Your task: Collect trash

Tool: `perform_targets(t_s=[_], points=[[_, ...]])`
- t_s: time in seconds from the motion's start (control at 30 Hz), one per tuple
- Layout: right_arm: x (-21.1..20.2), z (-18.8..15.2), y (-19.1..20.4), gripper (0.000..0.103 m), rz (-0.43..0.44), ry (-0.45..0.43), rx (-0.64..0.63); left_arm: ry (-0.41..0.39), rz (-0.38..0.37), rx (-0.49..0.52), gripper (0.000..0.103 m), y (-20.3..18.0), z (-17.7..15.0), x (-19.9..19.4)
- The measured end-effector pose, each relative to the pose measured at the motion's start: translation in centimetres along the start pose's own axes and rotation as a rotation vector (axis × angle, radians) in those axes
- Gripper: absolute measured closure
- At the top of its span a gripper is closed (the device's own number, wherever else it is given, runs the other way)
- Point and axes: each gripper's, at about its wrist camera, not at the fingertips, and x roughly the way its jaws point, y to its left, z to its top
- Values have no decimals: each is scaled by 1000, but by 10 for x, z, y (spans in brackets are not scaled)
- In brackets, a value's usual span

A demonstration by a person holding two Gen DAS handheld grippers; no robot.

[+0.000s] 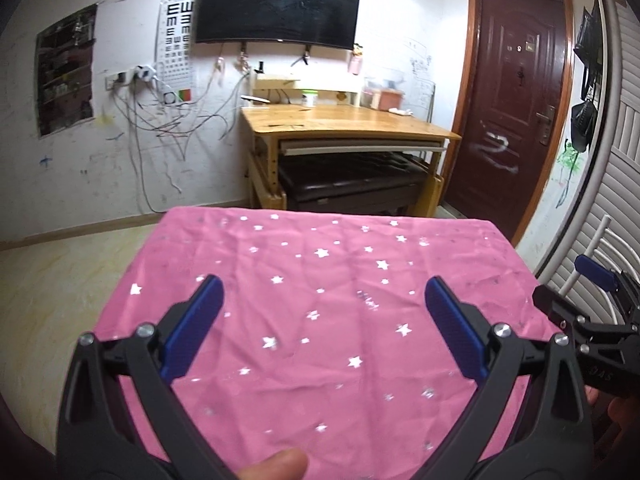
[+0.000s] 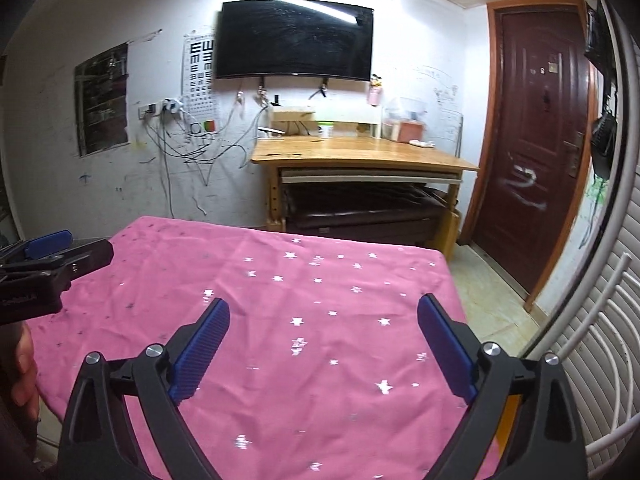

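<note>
Pink star-print tablecloth before wooden desk, brown door.

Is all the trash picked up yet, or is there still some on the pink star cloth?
Looks done: the pink star cloth shows no trash in either view. In hand: nothing. The left gripper and the right gripper both hang open and empty above it. Left: no trash or bin shows here, so I can't tell whether collecting is finished or not begun. The wooden desk behind still holds a few small items.
</note>
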Motion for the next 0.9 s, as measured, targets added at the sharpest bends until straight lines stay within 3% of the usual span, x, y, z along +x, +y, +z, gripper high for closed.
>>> perform_targets(t_s=[0.3, 0.9], points=[[-4, -2, 23, 13, 26, 3, -21, -12, 16, -9, 7, 16, -9, -15], [-5, -1, 26, 13, 35, 11, -32, -1, 19, -26, 7, 22, -10, -17]])
